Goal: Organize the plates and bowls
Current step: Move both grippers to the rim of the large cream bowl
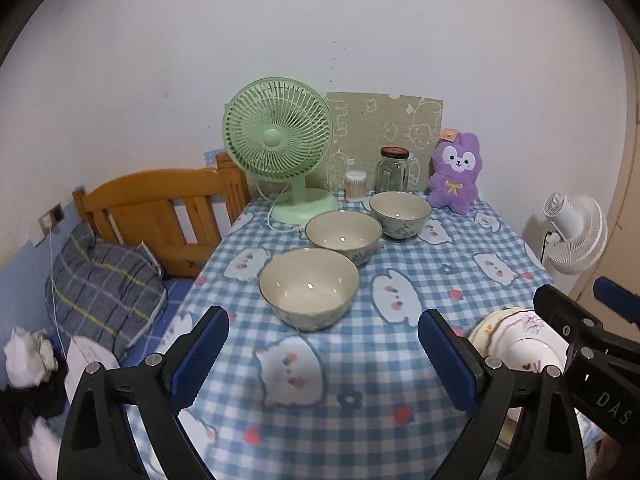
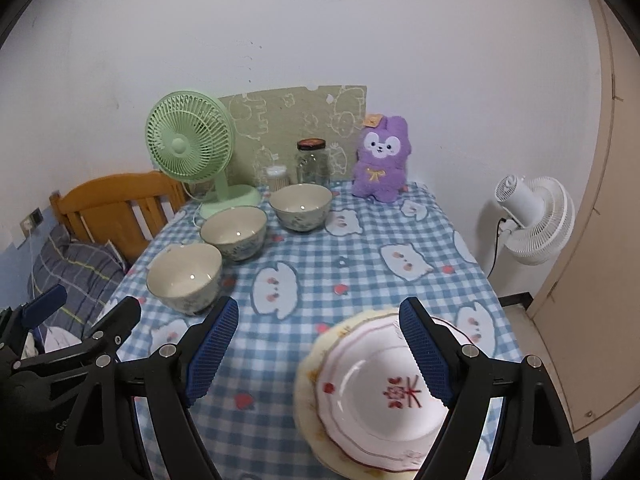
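Here I keep both pairs of fingers wide and holding nothing: left gripper [image 1: 324,354], right gripper [image 2: 318,354]. Three bowls [image 1: 309,287] line the desk's [image 2: 360,248] left side; stacked plates [image 2: 380,396] sit near its front right corner.

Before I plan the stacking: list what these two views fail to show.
- Plate stack, right wrist view: count unclear; near edge blurred, right gripper finger covers part.
- Same stack, left wrist view: mostly behind both grippers' frames.
- Glass jar contents: too small.
- Table's near edge: cut off below, both views.
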`<act>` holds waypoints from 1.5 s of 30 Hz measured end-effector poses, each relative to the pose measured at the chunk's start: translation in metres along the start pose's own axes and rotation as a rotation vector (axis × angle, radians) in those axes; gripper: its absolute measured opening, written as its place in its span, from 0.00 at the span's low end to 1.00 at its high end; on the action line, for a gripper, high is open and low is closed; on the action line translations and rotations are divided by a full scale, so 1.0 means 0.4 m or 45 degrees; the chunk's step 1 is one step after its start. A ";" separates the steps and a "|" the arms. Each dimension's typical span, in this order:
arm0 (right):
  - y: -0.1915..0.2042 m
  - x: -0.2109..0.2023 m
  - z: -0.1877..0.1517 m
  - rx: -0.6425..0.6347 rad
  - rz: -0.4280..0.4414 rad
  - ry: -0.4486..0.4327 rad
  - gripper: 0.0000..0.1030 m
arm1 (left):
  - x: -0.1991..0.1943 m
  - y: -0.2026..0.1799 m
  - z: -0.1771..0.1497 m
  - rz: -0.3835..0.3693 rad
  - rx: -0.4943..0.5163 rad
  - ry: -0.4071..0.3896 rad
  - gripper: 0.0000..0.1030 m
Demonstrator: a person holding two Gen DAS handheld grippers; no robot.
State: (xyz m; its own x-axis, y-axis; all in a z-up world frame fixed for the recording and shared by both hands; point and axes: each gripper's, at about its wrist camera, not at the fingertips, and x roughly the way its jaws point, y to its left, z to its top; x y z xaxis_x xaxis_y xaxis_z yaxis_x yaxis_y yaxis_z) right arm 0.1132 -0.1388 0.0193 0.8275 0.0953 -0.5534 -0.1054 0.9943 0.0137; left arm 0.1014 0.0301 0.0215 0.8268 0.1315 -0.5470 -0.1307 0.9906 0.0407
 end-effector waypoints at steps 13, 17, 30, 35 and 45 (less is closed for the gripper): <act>0.140 0.078 0.068 0.003 -0.004 -0.003 0.83 | 0.095 0.123 0.074 -0.037 0.046 -0.006 0.90; 0.172 0.119 0.089 0.024 -0.004 0.013 0.83 | 0.135 0.156 0.095 -0.051 0.050 0.011 0.90; 0.242 0.295 0.115 0.011 -0.013 0.077 0.82 | 0.339 0.195 0.106 -0.138 0.050 0.162 0.76; 0.248 0.371 0.113 0.029 -0.017 0.124 0.82 | 0.415 0.193 0.100 -0.153 0.078 0.215 0.70; 0.277 0.494 0.078 0.018 0.001 0.224 0.68 | 0.518 0.195 0.071 -0.158 0.119 0.287 0.60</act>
State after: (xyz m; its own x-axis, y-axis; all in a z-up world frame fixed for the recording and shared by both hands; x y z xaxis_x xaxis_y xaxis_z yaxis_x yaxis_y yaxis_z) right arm 0.2825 -0.0083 -0.0625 0.7177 0.0879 -0.6908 -0.0973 0.9949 0.0255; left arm 0.2779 0.1357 -0.0648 0.6893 0.0077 -0.7244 0.0234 0.9992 0.0329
